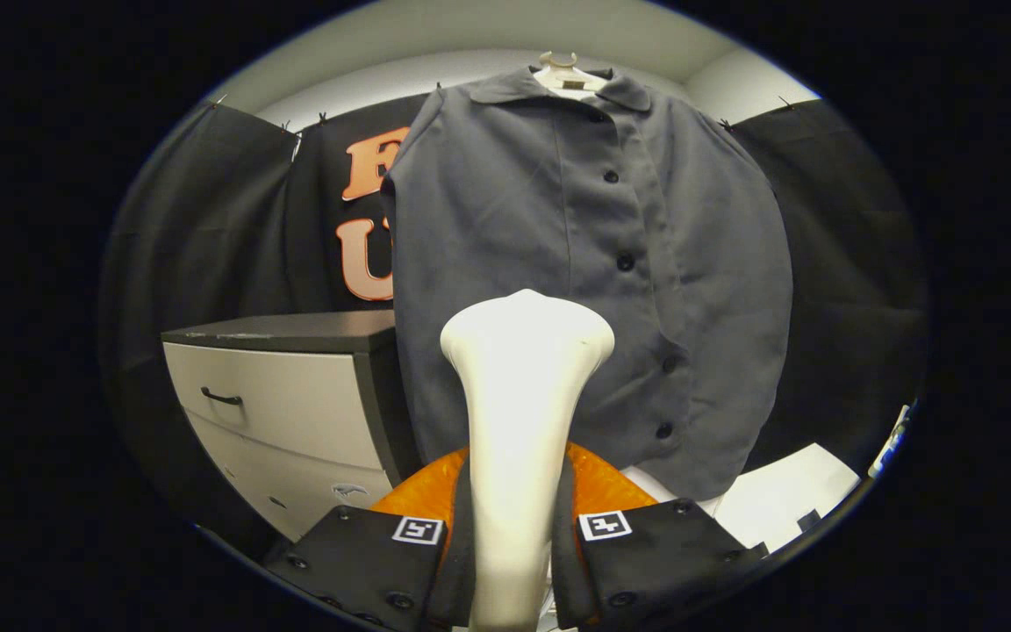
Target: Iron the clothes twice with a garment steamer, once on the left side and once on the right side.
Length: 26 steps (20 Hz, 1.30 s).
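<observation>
A grey buttoned shirt [593,263] hangs on a white hanger [558,66] against the booth's black wall, straight ahead of me. My gripper [514,527] is shut on the white garment steamer [523,386], both fingers pressing its handle. The steamer's wide head rises upright between the fingers and points at the lower left half of the shirt, to the left of the button row. The head looks a short way in front of the cloth; whether it touches I cannot tell. An orange part [598,483] shows behind the handle, just above the fingers.
A white chest of drawers [286,412] with a dark top and a black handle stands to the left of the shirt, close to its hem. A white surface [786,496] lies below the shirt on the right.
</observation>
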Motion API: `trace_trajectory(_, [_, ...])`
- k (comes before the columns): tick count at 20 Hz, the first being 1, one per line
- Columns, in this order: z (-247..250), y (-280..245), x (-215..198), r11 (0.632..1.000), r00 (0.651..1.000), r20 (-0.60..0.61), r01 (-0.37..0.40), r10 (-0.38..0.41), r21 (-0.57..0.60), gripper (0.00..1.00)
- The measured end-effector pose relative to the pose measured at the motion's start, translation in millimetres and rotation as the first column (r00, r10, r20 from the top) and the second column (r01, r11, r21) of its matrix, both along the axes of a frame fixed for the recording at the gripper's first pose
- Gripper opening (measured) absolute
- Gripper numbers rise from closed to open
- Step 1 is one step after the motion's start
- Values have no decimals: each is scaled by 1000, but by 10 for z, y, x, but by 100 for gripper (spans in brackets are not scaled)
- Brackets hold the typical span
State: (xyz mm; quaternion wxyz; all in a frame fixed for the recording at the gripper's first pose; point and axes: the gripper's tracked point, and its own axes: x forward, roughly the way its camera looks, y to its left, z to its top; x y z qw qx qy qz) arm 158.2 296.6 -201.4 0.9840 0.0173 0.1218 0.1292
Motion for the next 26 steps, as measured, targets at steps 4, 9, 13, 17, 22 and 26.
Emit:
trace_trajectory(4, [664, -147, 49, 999, 997, 75, 1, -5, 51, 42])
trace_trajectory(9, [1389, -422, 93, 998, 984, 178, 22, -33, 65, 42])
trace_trajectory(13, [1809, -684, 145, 998, 968, 245, 49, -60, 47, 42])
trace_trajectory(17, [2128, -946, 265, 996, 955, 283, 77, -87, 46, 42])
trace_trajectory(22, [2354, -1418, 618, 989, 941, 303, 146, -150, 34, 42])
trace_trajectory(26, [2346, -1774, 926, 983, 941, 288, 179, -181, 34, 42])
